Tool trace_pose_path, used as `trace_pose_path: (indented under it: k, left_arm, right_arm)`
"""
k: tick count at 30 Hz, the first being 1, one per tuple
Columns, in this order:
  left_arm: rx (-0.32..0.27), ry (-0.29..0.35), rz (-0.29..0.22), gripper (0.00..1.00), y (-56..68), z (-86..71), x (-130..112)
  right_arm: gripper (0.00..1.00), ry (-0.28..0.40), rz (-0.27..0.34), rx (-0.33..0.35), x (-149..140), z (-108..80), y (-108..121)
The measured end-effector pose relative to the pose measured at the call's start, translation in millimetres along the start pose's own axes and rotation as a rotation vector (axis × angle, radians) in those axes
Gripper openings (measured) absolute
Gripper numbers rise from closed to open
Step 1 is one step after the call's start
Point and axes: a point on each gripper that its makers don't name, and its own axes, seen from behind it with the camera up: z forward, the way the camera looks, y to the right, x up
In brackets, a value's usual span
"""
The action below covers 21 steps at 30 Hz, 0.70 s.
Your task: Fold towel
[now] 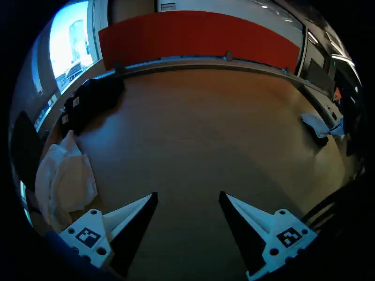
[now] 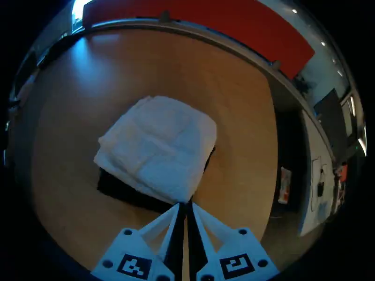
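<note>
Where towel point(image 2: 159, 145) lies, wooden table point(image 2: 93, 70) reaches red partition point(image 2: 243, 23).

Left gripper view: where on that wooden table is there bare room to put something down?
The wide middle of the table, between the crumpled white cloths and the small cloth bundle, is bare. The left edge is crowded, with black cases.

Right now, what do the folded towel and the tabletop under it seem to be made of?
Folded towel: soft white cloth, probably cotton terry; matte, nubby surface, rounded fold edges. Tabletop: wood or wood-look laminate; smooth, warm brown, faint sheen of reflected light.
</note>
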Motion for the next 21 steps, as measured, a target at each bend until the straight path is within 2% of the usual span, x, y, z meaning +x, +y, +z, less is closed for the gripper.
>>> trace_pose_path:
  k: [8, 21]
  left_arm:
    - [0.005, -0.004, 0.003, 0.97, -2.2, -0.2, 0]
    - [0.005, -0.005, 0.0, 0.97, -3.5, 0.2, -1]
  right_arm:
    - [0.05, -0.033, 0.039, -0.019, -11, 13.0, -3]
    - [0.07, -0.033, 0.059, -0.03, -11, 15.1, -5]
